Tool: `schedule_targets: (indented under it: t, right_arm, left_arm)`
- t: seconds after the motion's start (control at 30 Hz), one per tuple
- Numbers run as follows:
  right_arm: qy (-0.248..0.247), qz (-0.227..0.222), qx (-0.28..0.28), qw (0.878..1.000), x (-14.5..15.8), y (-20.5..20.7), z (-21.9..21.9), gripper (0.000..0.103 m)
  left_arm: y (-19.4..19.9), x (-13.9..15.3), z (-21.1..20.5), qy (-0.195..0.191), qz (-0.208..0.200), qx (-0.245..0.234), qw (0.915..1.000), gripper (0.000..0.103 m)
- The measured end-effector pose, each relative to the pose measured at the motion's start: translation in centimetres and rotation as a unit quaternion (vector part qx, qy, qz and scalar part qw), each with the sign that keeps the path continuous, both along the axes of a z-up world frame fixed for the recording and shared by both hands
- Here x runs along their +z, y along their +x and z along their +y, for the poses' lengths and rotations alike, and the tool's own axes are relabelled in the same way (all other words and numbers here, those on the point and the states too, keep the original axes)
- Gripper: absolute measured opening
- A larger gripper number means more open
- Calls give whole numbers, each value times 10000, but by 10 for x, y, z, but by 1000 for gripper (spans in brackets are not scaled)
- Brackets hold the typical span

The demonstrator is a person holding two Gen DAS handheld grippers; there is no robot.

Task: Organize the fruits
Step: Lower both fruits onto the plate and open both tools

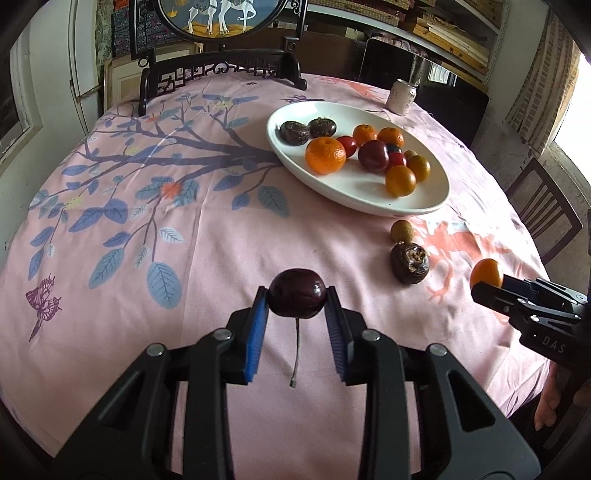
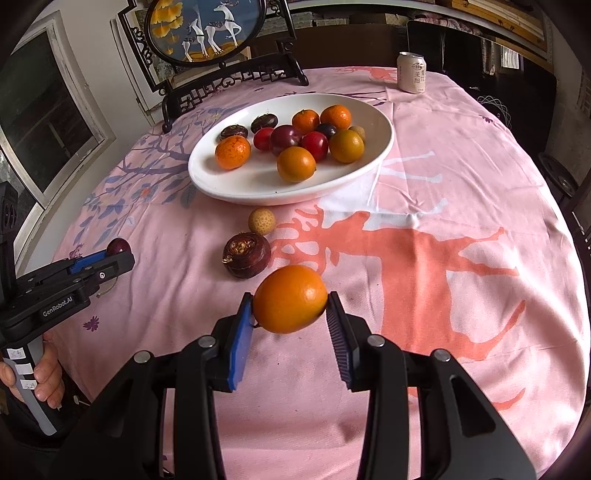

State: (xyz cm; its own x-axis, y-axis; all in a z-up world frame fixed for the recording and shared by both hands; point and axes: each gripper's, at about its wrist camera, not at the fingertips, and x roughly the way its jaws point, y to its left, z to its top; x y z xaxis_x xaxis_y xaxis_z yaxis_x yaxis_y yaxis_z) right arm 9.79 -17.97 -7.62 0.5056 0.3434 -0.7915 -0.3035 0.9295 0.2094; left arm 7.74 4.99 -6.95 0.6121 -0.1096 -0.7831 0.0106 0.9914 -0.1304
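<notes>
Setting: round table (image 2: 424,177) w/ pink cloth, blue branch print on one side, coral deer print on the other; shelves and dark chairs behind.
Backdrop: round framed deer screen (image 2: 205,31) on black stand at far edge of table.
Can: drink can (image 2: 411,72) upright near far edge, well apart from plate.
Plate: white oval plate (image 2: 236,184) mid-table, holds mixed fruit – orange citrus, red and dark plums, two dark brown fruits toward far side.
Loose fruit: small tan longan (image 2: 261,220) on cloth just beside plate's near rim; dark brown mangosteen (image 2: 246,255) a bit nearer, close to longan, not touching.
Left gripper (image 1: 296,301): closed on dark cherry (image 1: 297,297), blue pads pressing both sides; stem hangs down btw the fingers; held over cloth, branch-print side.
Right gripper (image 2: 290,301): closed on orange kumquat (image 2: 290,298), pads tight on both sides; held just above cloth, nr mangosteen.
Hand: person's hand (image 2: 46,373) wraps left gripper's handle.
</notes>
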Motion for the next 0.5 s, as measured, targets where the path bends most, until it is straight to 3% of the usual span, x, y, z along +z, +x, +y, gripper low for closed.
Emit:
schedule_targets:
  t: [0.27, 0.5]
  right_arm:
    - [30, -38, 94, 9999, 10, 14, 3, 40]
    - [-310, -377, 56, 9988, 36, 80, 14, 40]
  left_arm:
    - [29, 33, -22, 61, -157, -482, 9987, 31]
    - [128, 51, -35, 247, 71, -492, 9985, 31]
